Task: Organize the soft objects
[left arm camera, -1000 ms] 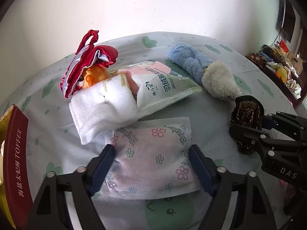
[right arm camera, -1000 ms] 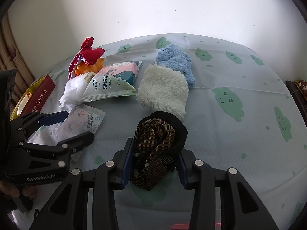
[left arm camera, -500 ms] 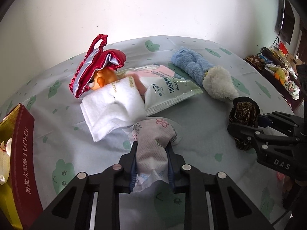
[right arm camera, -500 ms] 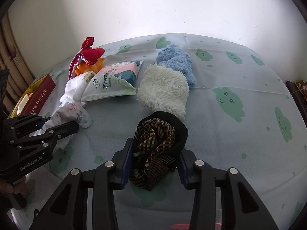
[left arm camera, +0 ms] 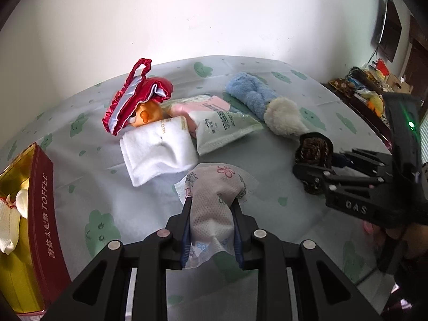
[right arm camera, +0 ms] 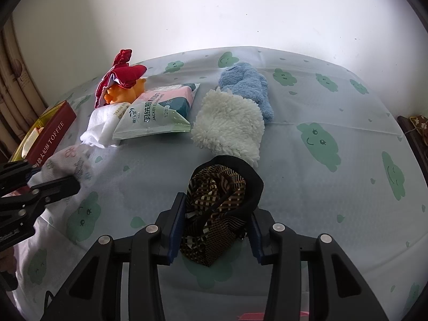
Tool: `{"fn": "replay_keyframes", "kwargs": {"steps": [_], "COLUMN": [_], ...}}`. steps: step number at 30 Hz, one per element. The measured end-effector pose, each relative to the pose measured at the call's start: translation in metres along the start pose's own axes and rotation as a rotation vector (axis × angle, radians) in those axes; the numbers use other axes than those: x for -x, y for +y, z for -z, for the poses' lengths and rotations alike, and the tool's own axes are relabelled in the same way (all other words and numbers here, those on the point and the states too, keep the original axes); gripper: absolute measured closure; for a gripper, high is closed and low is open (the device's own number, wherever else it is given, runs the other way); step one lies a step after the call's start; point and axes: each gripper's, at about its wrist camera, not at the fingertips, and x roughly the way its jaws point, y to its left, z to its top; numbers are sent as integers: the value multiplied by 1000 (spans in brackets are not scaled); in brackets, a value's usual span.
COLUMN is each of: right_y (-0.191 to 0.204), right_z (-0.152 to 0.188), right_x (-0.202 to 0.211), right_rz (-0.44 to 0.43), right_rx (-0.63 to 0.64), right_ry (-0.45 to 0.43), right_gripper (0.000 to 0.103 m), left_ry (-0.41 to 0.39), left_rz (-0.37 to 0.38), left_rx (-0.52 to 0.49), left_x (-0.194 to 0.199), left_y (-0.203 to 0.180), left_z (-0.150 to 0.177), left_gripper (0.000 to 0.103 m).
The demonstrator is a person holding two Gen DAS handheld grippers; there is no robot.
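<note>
My left gripper (left arm camera: pixel 212 208) is shut on a flowered tissue pack (left arm camera: pixel 214 198), squeezed and lifted just off the table; it also shows in the right wrist view (right arm camera: pixel 68 164). My right gripper (right arm camera: pixel 216 214) is shut on a black and brown patterned pouch (right arm camera: pixel 219 203), which also shows in the left wrist view (left arm camera: pixel 314 149). On the table lie a folded white towel (left arm camera: pixel 157 152), a wipes packet (left arm camera: pixel 224 125), a blue fluffy cloth (left arm camera: pixel 251 96), a white fleece mitt (right arm camera: pixel 227 123) and an orange toy (left arm camera: pixel 147 113) under a red satin cap (left arm camera: pixel 136 99).
A red and gold toffee box (left arm camera: pixel 32 214) stands open at the left table edge with white items inside. The table has a cloth with green cloud faces (right arm camera: pixel 318 139). A wall runs behind. Cluttered furniture (left arm camera: pixel 369 88) stands off to the right.
My left gripper closed on the tissue pack, crumpling it, then lifted and pulled it back slightly. The right gripper kept holding the pouch nearly still.
</note>
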Motion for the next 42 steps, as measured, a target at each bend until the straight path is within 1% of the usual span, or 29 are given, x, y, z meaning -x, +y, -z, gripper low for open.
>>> {"fn": "replay_keyframes", "kwargs": {"steps": [5, 10, 14, 19, 28, 35, 39, 42], "right_y": [0, 0, 0, 0, -1, 0, 0, -1], "right_z": [0, -1, -1, -2, -2, -2, -2, -2], "right_x": [0, 0, 0, 0, 0, 0, 0, 0], "right_rz": [-1, 0, 0, 1, 4, 5, 8, 9], "right_rx": [-1, 0, 0, 1, 6, 7, 11, 12], "right_ry": [0, 0, 1, 1, 2, 2, 3, 3], "right_gripper": [62, 62, 62, 62, 62, 62, 62, 62], "left_ry": [0, -11, -24, -52, -70, -53, -38, -24], "left_rz": [-7, -47, -101, -197, -306, -389, -416, -433], "left_rx": [18, 22, 43, 117, 281, 348, 393, 405], "left_x": [9, 21, 34, 56, 86, 97, 99, 97], "left_y": [7, 19, 33, 62, 128, 169, 188, 196], "left_z": [5, 7, 8, 5, 12, 31, 42, 49], "left_gripper": [78, 78, 78, 78, 78, 78, 78, 78]}}
